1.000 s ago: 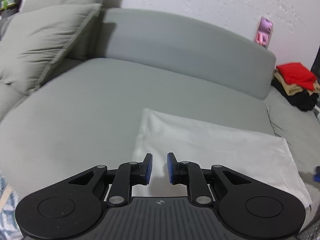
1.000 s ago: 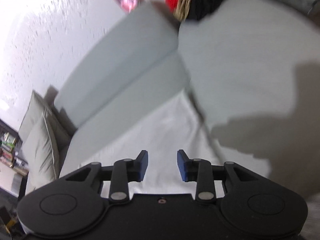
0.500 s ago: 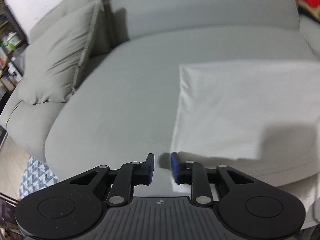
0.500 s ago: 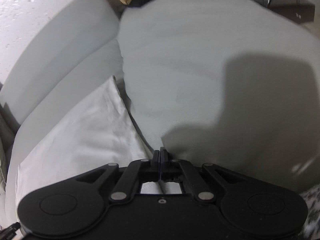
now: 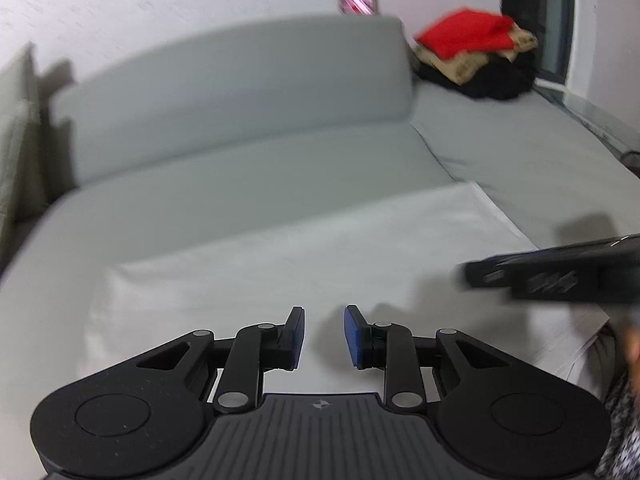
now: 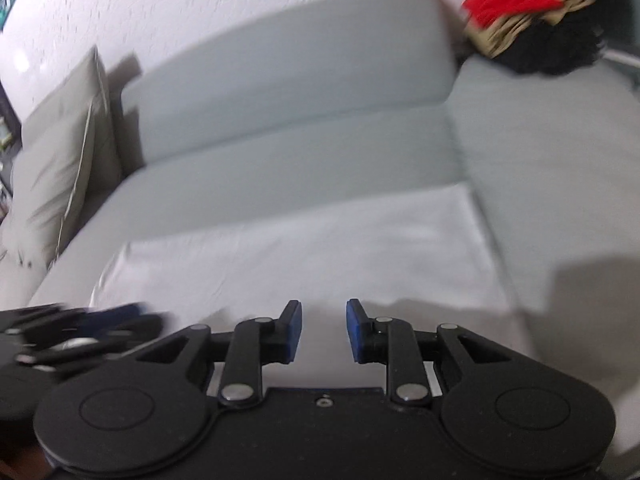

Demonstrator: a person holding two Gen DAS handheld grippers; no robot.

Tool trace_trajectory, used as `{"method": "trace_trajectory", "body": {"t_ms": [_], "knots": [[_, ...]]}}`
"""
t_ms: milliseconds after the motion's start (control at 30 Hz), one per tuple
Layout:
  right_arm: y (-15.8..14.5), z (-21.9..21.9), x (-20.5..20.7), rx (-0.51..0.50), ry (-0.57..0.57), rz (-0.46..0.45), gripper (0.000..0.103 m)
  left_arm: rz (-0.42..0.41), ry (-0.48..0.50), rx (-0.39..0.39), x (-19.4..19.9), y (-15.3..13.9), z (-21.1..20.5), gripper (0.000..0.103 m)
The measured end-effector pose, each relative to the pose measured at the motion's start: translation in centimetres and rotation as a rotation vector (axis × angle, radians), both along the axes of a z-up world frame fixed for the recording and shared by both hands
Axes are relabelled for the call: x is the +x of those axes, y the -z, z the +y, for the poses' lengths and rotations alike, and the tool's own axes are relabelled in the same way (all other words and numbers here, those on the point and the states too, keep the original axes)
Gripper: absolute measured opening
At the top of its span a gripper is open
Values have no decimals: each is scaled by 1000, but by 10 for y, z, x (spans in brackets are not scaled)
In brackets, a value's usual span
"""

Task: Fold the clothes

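While both views are motion-blurred, the tongs read clearly: my left gripper (image 5: 323, 336) has its blue pads (image 5: 298, 336) parted by a moderate gap, nothing between them, and it hangs over the near part of the white folded cloth (image 5: 300, 256). My right gripper (image 6: 320, 330) is parted about the same and empty too, above the same cloth (image 6: 304, 256). Whether either touches the fabric, I can't tell. The cloth lies flat on the grey sofa seat (image 5: 240, 176). A red, tan and black clothes pile (image 5: 476, 56) sits far right.
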State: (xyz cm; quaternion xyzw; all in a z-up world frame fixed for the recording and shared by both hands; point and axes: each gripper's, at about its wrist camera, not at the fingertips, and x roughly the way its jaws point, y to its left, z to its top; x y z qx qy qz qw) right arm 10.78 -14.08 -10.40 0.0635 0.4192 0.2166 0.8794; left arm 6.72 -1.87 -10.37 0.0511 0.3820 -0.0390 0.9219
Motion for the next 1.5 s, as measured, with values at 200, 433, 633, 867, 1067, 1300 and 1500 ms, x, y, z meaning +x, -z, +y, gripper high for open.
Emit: {"method": "trace_trajectory", "body": {"t_ms": [200, 433, 633, 867, 1067, 1300, 1500], "knots": [[7, 1, -50, -96, -137, 60, 26, 54, 166, 97, -45, 12, -17, 13], [-14, -44, -116, -67, -160, 155, 34, 89, 250, 39, -125, -3, 3, 28], [-22, -64, -113, 60, -30, -30, 33, -25, -7, -54, -119, -17, 37, 27], [-8, -39, -87, 45, 1, -32, 29, -34, -204, 7, -84, -12, 43, 26], [4, -12, -76, 30, -22, -68, 29, 47, -253, 60, -64, 4, 32, 28], [14, -15, -80, -24, -14, -68, 29, 34, -220, 110, -75, 8, 32, 33], [10, -21, -98, -70, -10, -57, 30, 74, -185, 142, -86, 6, 30, 33]]}}
